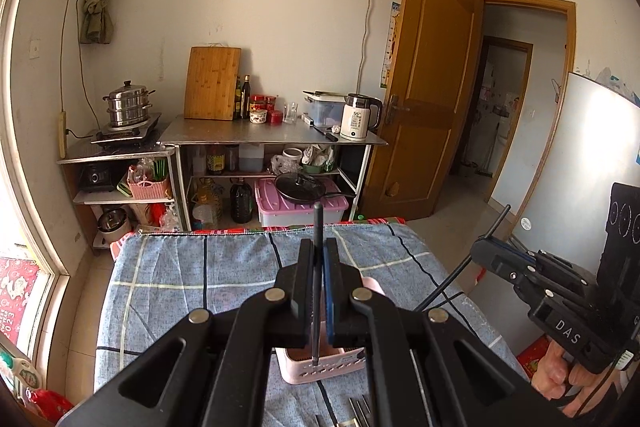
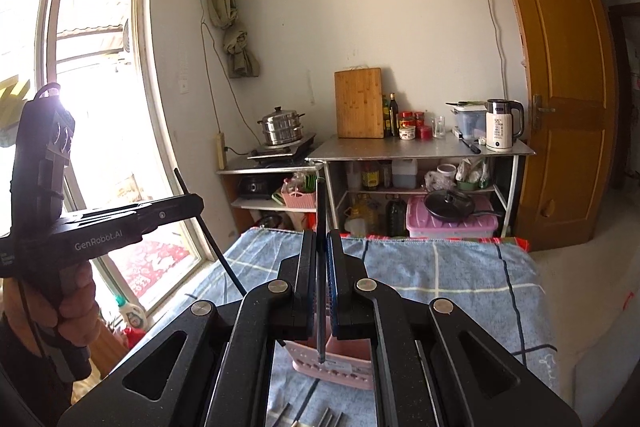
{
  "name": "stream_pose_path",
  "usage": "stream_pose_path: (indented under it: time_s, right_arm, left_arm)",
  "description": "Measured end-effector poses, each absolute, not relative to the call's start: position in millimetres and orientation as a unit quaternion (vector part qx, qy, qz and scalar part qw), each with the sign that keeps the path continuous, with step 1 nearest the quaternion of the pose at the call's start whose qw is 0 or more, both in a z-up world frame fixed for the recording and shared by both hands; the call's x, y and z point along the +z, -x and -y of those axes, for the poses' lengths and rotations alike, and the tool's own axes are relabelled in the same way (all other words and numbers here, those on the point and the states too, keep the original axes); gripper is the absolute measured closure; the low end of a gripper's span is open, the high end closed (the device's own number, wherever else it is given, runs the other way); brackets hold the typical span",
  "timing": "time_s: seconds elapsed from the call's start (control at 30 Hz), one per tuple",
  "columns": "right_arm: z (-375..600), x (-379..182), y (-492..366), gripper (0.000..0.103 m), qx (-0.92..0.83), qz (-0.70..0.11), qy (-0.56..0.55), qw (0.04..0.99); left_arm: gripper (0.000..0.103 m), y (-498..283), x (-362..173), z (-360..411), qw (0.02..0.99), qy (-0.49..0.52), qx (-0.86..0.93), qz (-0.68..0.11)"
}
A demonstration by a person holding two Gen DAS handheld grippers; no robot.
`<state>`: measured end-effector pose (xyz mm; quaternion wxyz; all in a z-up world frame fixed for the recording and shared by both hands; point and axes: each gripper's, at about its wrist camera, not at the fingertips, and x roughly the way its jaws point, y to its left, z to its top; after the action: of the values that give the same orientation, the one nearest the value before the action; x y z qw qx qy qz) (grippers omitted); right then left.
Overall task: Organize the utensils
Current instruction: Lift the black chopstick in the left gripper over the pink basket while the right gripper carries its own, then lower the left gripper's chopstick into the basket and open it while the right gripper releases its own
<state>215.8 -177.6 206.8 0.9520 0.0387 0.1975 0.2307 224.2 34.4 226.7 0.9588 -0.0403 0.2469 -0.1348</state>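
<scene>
In the left wrist view, the left hand-held gripper [image 1: 319, 259] is pinching a thin black chopstick [image 1: 317, 227] between its closed jaws, gripping it near mid-length so that the upper end is standing up past the fingertips and the lower end is hanging down toward a pink perforated utensil basket [image 1: 320, 371]. The basket is sitting on the surface [image 1: 180, 267], which is covered by a blue checked cloth, and a few metal utensils [image 1: 360, 409] are lying on the cloth just in front of the basket. At the right edge, the right hand-held gripper [image 1: 482, 247] is holding a second black chopstick [image 1: 460, 273] at a slant, with a hand [image 1: 560, 375] wrapping its grip. In the right wrist view, the right hand-held gripper is likewise closing fully on its chopstick, whose lower tip is hanging over the pink basket, while the left one is showing at the left against the bright window [image 2: 80, 67]. Each chopstick is looking light, stiff and smooth, so it is likely to pivot or slide in a narrow pinch; a firm grip near the middle, as here, is probably steadying it best for lowering tip-first into the basket.
</scene>
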Motion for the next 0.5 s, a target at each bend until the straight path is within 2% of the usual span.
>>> stream_pose_path:
  time_s: [0.2,0.5]
  right_arm:
    - [164.6,198.4,-237.0,0.098,0.235,-0.203,-0.049,0.949]
    - [152.4,153.8,-267.3,0.098,0.229,-0.257,-0.051,0.937]
  left_arm:
    - [0.098,-246.7,213.0,-36.1,0.956,0.048,-0.130,-0.259]
    - [0.098,-279.6,172.0,-38.2,0.939,0.065,-0.128,-0.312]
